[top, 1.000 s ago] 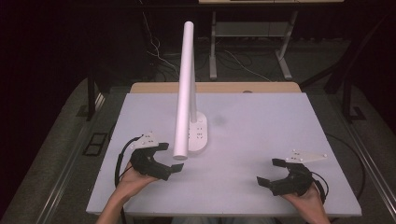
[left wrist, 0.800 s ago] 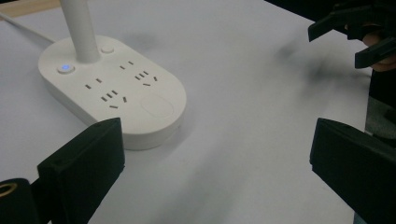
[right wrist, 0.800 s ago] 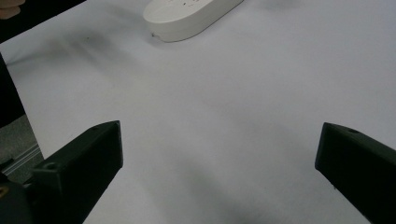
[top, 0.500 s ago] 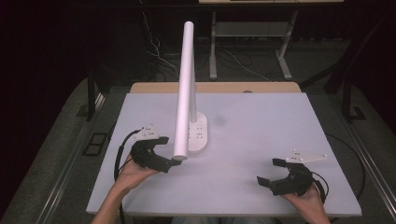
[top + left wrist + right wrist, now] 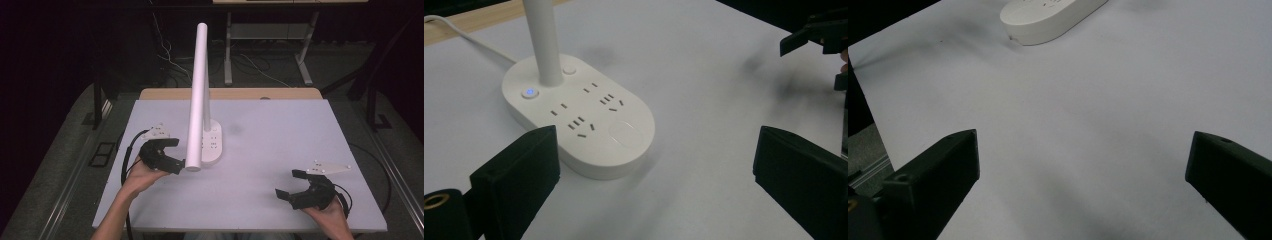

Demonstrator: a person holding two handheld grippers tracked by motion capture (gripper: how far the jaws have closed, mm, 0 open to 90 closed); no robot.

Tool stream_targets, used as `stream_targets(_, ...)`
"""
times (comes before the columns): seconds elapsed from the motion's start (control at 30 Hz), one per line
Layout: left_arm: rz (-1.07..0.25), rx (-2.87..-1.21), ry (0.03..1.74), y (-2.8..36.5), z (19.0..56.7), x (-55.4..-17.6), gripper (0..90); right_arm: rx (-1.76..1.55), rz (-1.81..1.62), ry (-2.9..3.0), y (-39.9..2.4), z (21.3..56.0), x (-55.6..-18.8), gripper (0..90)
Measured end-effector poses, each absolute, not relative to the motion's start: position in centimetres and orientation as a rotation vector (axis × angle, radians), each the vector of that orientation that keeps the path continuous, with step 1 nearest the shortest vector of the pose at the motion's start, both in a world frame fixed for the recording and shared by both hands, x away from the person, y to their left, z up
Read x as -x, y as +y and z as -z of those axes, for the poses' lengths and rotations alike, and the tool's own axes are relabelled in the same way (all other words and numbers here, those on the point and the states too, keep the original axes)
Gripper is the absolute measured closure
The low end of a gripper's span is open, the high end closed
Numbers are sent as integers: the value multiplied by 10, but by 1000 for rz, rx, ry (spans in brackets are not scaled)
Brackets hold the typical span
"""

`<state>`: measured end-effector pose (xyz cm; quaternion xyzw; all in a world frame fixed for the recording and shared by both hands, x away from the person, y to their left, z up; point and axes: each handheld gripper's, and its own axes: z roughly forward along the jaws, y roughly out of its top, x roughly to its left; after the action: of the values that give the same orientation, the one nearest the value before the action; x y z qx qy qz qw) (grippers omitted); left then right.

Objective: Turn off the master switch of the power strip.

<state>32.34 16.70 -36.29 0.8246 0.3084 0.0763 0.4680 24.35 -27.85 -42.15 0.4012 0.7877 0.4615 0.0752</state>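
A white desk lamp stands mid-table on an oval socket base [image 5: 213, 145]; its long white tube arm [image 5: 198, 95] leans toward me. In the left gripper view the base [image 5: 579, 115] shows socket slots, a small blue-lit button [image 5: 529, 92] and a round pad [image 5: 624, 133]. My left gripper [image 5: 175, 155] is open just left of the base, jaws wide apart and holding nothing [image 5: 656, 185]. Open and empty too, my right gripper [image 5: 291, 184] hovers near the table's front right, far from the lamp [image 5: 1083, 185].
The white table top [image 5: 290, 135] has a wooden strip [image 5: 230, 93] along its far edge. A white cord [image 5: 464, 34] runs from the base toward the back. The other gripper [image 5: 819, 35] shows at the left gripper view's top right.
My left gripper has moved forward, away from the person, and now sits close beside the lamp base. The right gripper has stayed put.
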Motion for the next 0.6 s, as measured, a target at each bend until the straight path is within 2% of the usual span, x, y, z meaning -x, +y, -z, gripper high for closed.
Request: stream_targets(0.6,-197,-2088,759,166,355,-355,42,-1206,-1381,2359,-279,422,-244,2)
